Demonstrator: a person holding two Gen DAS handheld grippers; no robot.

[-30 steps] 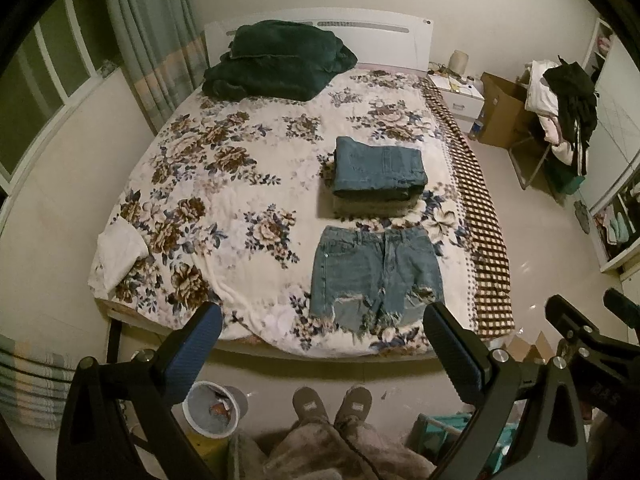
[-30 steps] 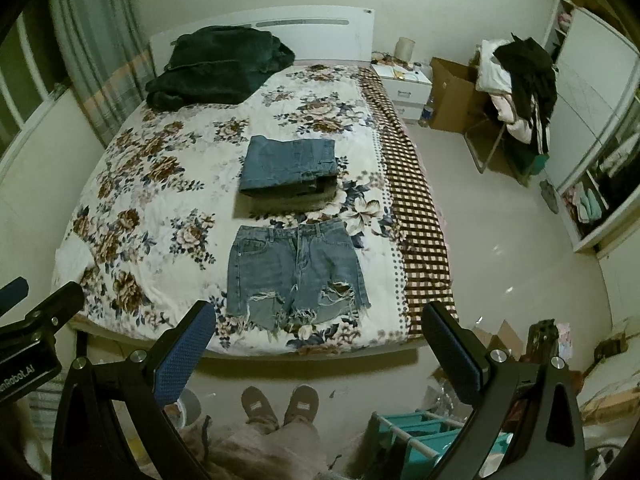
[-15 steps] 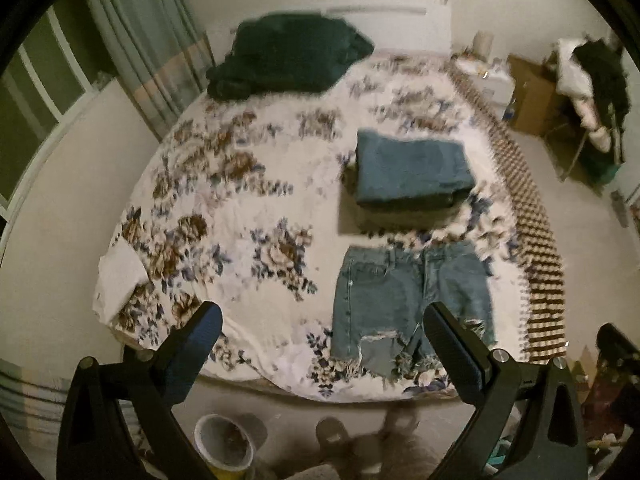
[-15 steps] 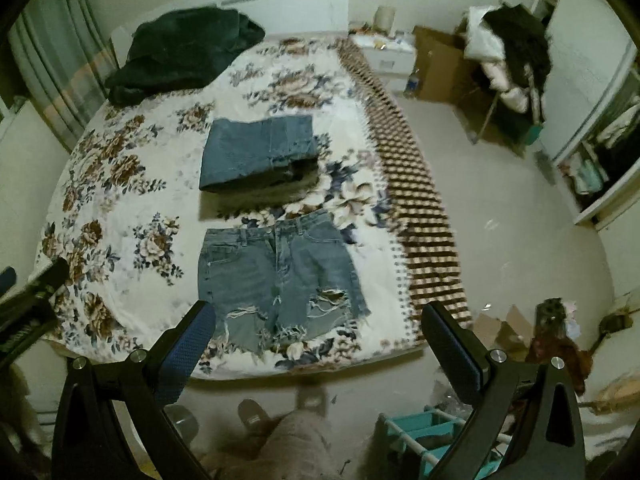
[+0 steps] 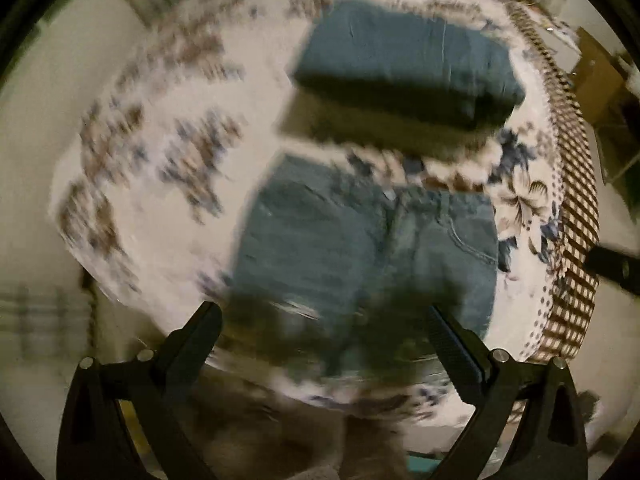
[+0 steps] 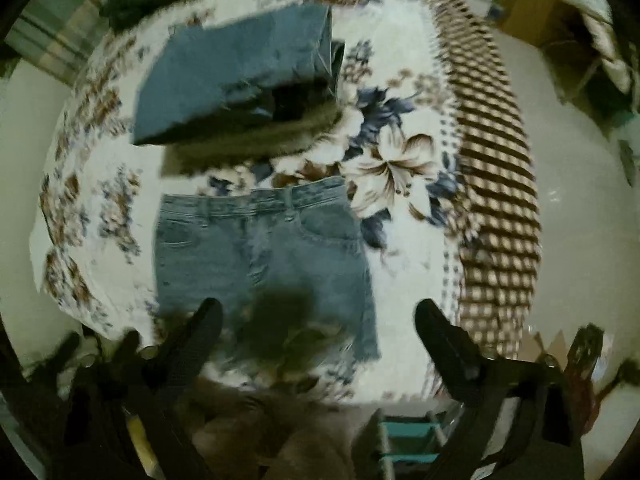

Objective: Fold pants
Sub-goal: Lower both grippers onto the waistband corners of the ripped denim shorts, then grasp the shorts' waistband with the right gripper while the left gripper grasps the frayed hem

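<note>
Ripped denim shorts (image 5: 360, 248) lie flat near the foot edge of the floral bedspread (image 5: 160, 152), waistband away from me; they also show in the right wrist view (image 6: 260, 256). My left gripper (image 5: 324, 328) is open and empty, just above the shorts' frayed hem. My right gripper (image 6: 320, 320) is open and empty over the hem and its right side. Both views are motion-blurred.
A folded stack of jeans (image 5: 404, 68) lies on the bed beyond the shorts, also in the right wrist view (image 6: 236, 72). A checked blanket edge (image 6: 496, 184) runs down the bed's right side. Floor and a teal rack (image 6: 404, 436) lie below right.
Both grippers have moved forward and down toward the bed; the shorts now fill much more of each view. The jaws stay open.
</note>
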